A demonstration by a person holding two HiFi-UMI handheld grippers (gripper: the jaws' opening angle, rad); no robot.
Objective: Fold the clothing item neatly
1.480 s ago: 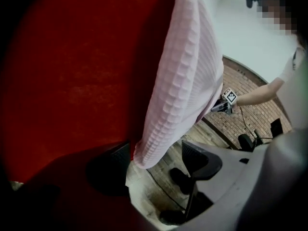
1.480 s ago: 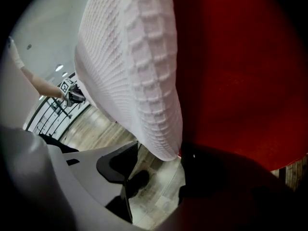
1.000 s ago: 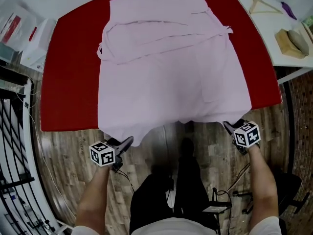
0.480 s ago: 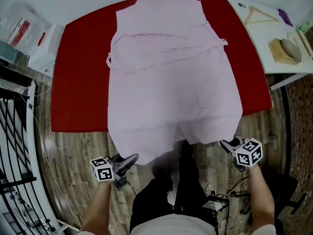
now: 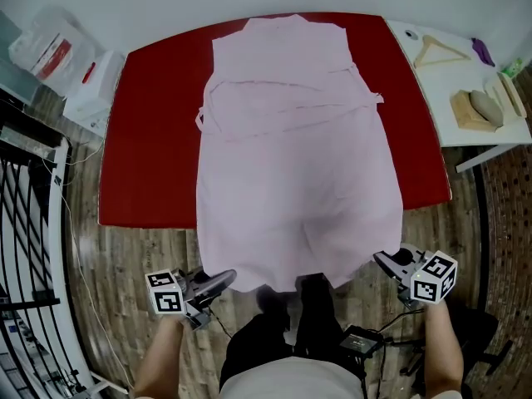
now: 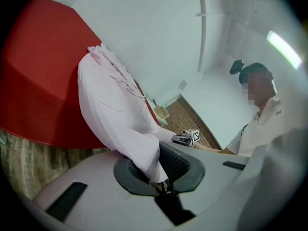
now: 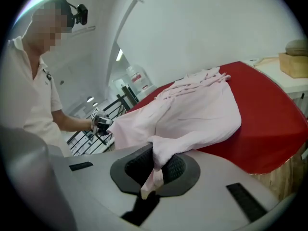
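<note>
left gripper (image 5: pixel 220 278) and right gripper (image 5: pixel 384 262) were each pinched shut on a hem corner of the garment (image 5: pixel 291 165), rest of it flat on the table (image 5: pixel 150 140), hem held out past the near edge, I'd guess to keep it taut for folding

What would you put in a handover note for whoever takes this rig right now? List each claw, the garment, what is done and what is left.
Left claw: shut on the pink garment at its near-left hem corner.
Right claw: shut on the near-right hem corner.
Garment: upper part lies flat on the red table; the hem end is held beyond the table's near edge.
Done: sleeves appear folded across the chest.
Left: probably carry the hem over towards the collar, then smooth the fold.
</note>
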